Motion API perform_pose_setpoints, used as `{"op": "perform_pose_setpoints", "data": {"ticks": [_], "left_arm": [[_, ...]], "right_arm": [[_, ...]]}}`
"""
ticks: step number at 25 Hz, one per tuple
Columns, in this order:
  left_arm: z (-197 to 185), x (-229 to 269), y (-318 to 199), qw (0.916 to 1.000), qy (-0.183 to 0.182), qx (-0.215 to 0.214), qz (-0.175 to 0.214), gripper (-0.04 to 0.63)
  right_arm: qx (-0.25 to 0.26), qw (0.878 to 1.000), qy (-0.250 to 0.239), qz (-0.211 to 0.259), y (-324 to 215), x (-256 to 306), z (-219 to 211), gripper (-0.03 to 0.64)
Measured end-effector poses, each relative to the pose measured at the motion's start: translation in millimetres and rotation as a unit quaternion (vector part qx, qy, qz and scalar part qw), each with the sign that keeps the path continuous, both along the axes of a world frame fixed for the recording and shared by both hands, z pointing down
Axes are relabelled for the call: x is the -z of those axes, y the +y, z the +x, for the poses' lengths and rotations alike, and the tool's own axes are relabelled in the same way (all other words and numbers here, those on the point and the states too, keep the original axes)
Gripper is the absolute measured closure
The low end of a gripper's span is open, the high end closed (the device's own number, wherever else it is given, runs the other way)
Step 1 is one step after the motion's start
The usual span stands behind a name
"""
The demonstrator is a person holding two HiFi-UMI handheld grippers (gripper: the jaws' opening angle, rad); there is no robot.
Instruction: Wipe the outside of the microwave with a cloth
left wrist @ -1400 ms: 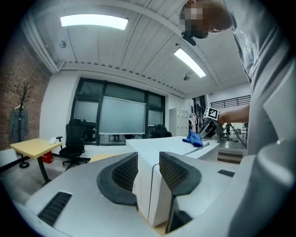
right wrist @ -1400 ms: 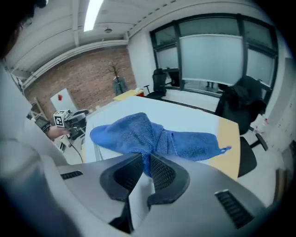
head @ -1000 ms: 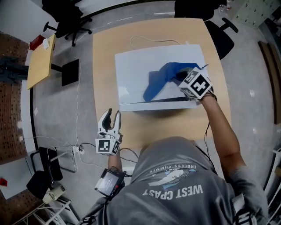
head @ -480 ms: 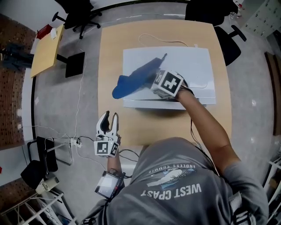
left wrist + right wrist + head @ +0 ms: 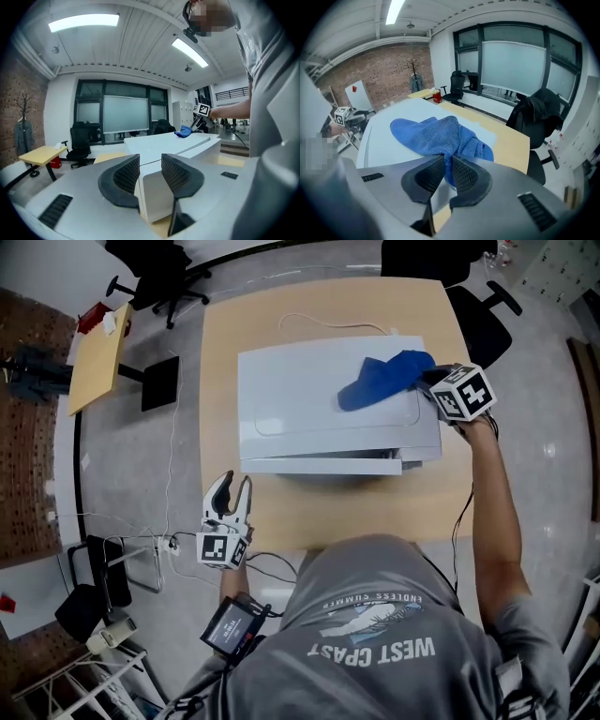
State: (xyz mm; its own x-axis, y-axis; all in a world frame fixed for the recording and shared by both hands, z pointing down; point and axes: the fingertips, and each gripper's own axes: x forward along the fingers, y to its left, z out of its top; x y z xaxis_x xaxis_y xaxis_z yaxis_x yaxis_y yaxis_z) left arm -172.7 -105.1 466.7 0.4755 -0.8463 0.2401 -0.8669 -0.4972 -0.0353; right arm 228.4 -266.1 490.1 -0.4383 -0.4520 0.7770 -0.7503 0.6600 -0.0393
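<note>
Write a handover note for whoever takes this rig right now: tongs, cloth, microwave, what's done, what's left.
Right tongs: shut on the blue cloth, which lies on top of the microwave, near its far right corner.
Left tongs: open, empty, by the near left edge of the table, off the microwave.
Done: the wipe of the top looks under way; how much is covered cannot be told.
Left: likely the rest of the top, the sides and the front.
</note>
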Motion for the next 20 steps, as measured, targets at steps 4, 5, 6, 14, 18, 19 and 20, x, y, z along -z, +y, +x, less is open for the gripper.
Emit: {"op": "perform_pose_setpoints", "data": {"ticks": [4,5,6,14,18,19,20], "left_arm": [[13,18,2,0.9984,-0.049,-0.03,0.002,0.437],[16,22,2,0.9974,-0.059,-0.041,0.003,0.438],[17,25,1,0.9962,-0.069,-0.053,0.003,0.439],[2,26,-50,0.9867,-0.052,-0.154,-0.001,0.437],[23,55,-98,0.976,-0.009,-0.214,0.036,0.281],[32,61,-107,0.9707,-0.012,-0.236,0.045,0.256],[41,65,-113,0.9637,-0.02,-0.261,0.054,0.25]], "right_arm": [[0.058,0.998,0.019,0.026,-33,6,-46,0.565],[0.078,0.996,0.026,0.033,-40,7,-66,0.565],[0.1,0.994,0.033,0.039,-45,7,-88,0.565],[0.252,0.967,-0.016,0.045,-23,21,-242,0.565],[0.303,0.943,-0.132,0.044,31,83,-297,0.565],[0.309,0.936,-0.164,0.037,40,96,-311,0.565],[0.31,0.929,-0.197,0.028,47,109,-323,0.565]]}}
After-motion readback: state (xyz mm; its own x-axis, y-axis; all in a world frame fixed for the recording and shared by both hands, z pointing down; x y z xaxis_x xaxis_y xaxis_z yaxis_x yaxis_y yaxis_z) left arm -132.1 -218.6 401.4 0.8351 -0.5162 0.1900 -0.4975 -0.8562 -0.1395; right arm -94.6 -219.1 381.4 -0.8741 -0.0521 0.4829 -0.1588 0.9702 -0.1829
